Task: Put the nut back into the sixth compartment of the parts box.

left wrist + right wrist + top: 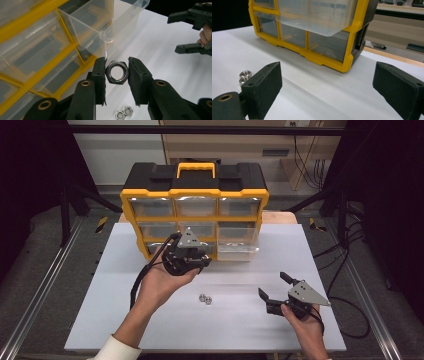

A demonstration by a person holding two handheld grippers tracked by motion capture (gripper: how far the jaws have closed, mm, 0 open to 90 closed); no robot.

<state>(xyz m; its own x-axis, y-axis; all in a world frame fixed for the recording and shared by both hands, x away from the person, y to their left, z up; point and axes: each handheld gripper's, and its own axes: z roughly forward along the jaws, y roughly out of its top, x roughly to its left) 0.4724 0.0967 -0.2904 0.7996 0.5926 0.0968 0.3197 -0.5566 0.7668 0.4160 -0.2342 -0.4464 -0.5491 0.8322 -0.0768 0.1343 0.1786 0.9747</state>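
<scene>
A dark steel hex nut is pinched between the pads of my left gripper, held up above the white table. In the high view that left gripper hovers just in front of the yellow and black drawer organizer. One clear drawer at the organizer's lower right stands pulled out, and it looks empty. Two more silver nuts lie side by side on the table below the left hand. My right gripper sits low at the right with its jaws wide apart and nothing between them.
The white table top ends at the front and at both sides, with metal rails and cables beyond. The organizer stands at the table's back edge. In the right gripper view the pulled-out drawer overhangs the table, and the loose nuts lie far left.
</scene>
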